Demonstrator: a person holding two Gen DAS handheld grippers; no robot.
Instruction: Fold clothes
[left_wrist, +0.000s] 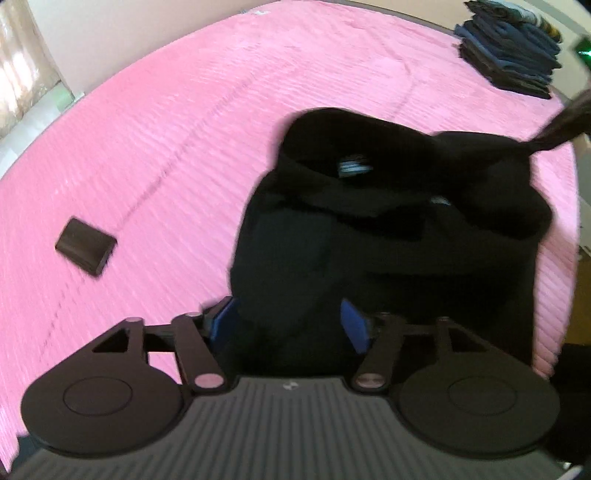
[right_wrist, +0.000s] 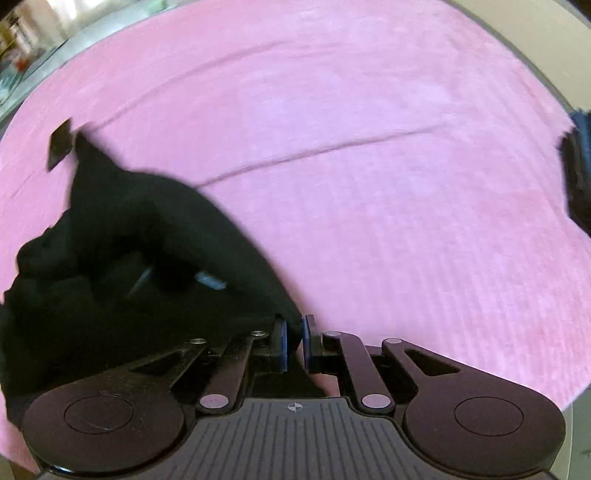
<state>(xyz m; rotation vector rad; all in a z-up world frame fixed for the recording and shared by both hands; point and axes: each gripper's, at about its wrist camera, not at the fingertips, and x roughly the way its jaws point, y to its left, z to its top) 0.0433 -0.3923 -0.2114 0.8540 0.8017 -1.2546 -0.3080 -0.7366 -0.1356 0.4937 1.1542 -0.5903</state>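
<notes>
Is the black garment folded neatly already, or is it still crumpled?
Still crumpled: the black garment lies bunched on the pink bedspread, its collar label showing.

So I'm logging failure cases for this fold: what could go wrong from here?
The right hand-held gripper pinches only a thin edge of the black garment, so it may slip free. The left hand-held gripper stands open around bunched cloth and might catch several layers. The garment could also drag over the small dark box.
</notes>
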